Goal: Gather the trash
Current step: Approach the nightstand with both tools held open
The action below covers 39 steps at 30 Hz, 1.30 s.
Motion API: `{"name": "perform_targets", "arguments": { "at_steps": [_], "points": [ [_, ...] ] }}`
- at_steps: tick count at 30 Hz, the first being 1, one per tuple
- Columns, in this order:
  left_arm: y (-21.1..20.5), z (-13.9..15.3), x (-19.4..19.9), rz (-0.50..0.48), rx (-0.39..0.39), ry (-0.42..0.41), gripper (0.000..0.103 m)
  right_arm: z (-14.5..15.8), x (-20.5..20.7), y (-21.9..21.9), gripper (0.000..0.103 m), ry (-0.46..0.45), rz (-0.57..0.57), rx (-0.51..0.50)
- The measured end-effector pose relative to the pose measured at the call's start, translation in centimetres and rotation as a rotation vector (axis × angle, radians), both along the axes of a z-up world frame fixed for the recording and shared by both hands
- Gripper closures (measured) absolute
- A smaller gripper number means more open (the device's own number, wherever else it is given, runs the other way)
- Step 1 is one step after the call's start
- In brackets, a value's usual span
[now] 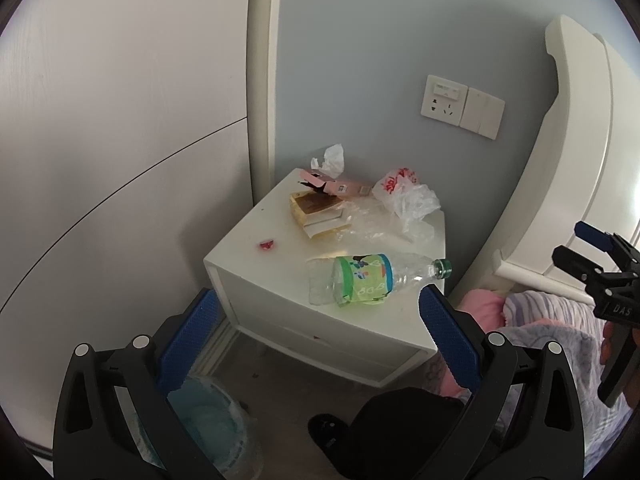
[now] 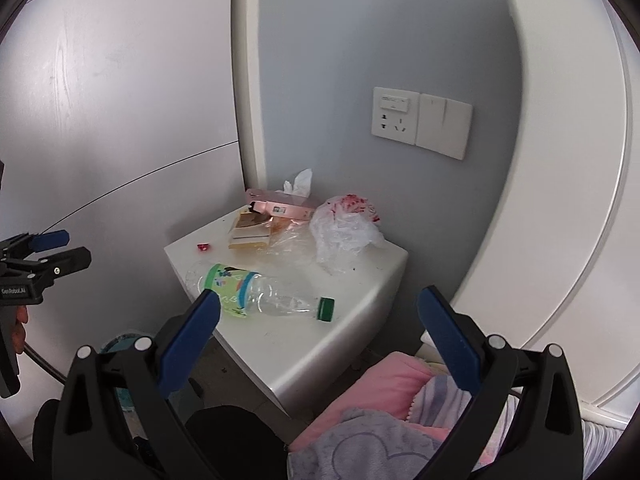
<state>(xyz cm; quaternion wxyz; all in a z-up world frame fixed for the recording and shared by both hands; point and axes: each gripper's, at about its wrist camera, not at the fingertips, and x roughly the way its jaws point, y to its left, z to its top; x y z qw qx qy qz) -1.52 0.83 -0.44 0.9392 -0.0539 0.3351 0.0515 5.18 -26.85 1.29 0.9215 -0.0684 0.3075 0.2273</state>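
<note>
Both tongs, left point(image 1: 316, 320) and right point(image 2: 320, 320), gape empty. The bottle point(image 2: 256, 290) at 12 o'clock could roll off the nightstand point(image 2: 320, 340) if nudged.

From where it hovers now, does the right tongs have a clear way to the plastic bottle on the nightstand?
Probably yes. The right tongs are open, and the plastic bottle lies on its side near the nightstand's front edge, directly ahead, with nothing between them. The left tongs are off to the side.
</note>
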Motion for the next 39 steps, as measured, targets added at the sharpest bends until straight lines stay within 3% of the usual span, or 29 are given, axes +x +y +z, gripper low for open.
{"name": "perform_targets", "arguments": {
  "at_steps": [21, 39],
  "points": [
    [0.2, -0.2, 0.0, 0.012, 0.013, 0.02, 0.006, -1.0, -0.2, -0.6, 0.006, 0.019, -0.005, -0.012],
    [1.4, -0.1, -0.7, 0.027, 0.026, 0.041, 0.006, -1.8, -1.0, 1.3, 0.006, 0.017, 0.05, -0.039]
  ]
}}
